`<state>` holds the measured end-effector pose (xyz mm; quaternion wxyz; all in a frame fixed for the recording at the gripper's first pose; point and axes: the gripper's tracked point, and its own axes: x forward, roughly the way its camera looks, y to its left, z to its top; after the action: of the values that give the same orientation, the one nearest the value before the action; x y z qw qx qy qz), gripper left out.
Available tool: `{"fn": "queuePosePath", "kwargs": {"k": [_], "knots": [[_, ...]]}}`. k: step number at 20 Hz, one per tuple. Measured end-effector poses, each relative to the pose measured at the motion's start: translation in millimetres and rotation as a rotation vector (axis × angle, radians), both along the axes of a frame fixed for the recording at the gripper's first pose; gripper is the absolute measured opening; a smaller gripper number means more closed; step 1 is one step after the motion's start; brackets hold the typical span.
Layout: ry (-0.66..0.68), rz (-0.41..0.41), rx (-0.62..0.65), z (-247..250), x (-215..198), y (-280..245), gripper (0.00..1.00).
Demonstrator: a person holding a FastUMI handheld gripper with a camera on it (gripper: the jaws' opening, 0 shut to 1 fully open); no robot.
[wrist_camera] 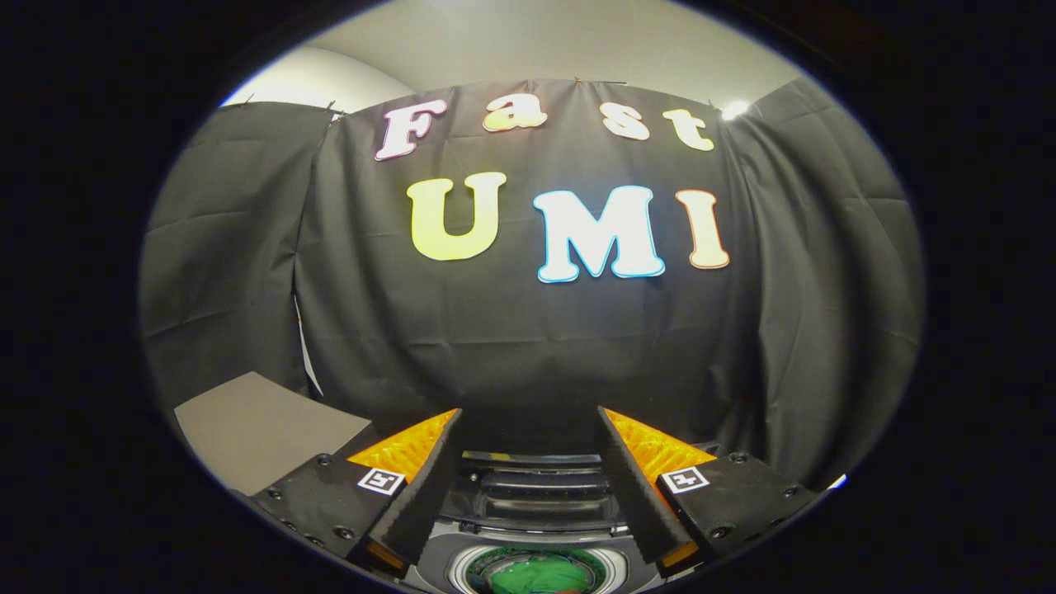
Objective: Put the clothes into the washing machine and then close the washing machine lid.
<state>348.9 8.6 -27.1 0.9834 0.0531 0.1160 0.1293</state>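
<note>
While spread wide and empty, gripper (528,421) above open washing machine (532,503), green clothes (540,575) inside.

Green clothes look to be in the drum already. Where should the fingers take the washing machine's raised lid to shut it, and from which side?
Judging from this view, take the raised dark lid by its top edge, which runs crosswise just beyond the round drum opening holding the green clothes. Come from above, one finger either side. The gripper hangs open with nothing between its fingers.
</note>
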Motion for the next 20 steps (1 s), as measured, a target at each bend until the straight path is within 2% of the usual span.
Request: {"fn": "queuePosePath", "kwargs": {"k": [11,20], "knots": [[0.092,-0.066,-0.075,-49,64,-4,0.97],[0.185,-0.077,-0.081,-90,70,8,0.98]]}}
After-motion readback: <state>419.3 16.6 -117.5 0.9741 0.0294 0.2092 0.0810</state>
